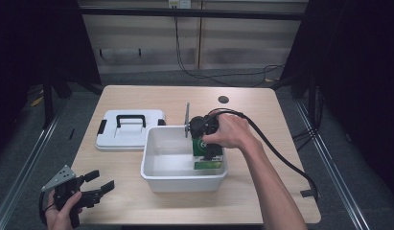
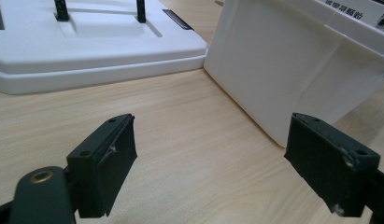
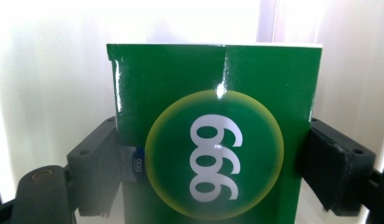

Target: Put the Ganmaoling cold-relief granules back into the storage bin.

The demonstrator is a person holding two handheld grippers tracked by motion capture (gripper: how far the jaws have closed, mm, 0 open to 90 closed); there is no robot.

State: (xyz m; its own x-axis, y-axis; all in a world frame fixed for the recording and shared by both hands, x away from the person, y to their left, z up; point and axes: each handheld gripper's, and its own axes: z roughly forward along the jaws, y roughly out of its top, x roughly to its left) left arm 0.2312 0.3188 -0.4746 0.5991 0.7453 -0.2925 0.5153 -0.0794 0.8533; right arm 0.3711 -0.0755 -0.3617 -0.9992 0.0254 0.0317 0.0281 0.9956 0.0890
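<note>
Right gripper view: green box point(image 3: 213, 135) between jaws

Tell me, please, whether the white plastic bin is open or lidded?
Open: the white plastic bin has no cover, and its white handled lid lies on the table beside it.

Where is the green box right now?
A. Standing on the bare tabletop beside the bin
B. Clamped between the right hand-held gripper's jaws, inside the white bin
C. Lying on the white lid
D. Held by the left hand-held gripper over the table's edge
B: the right hand-held gripper has its jaws pressed on both sides of the green box, with the white bin walls around it.
</note>
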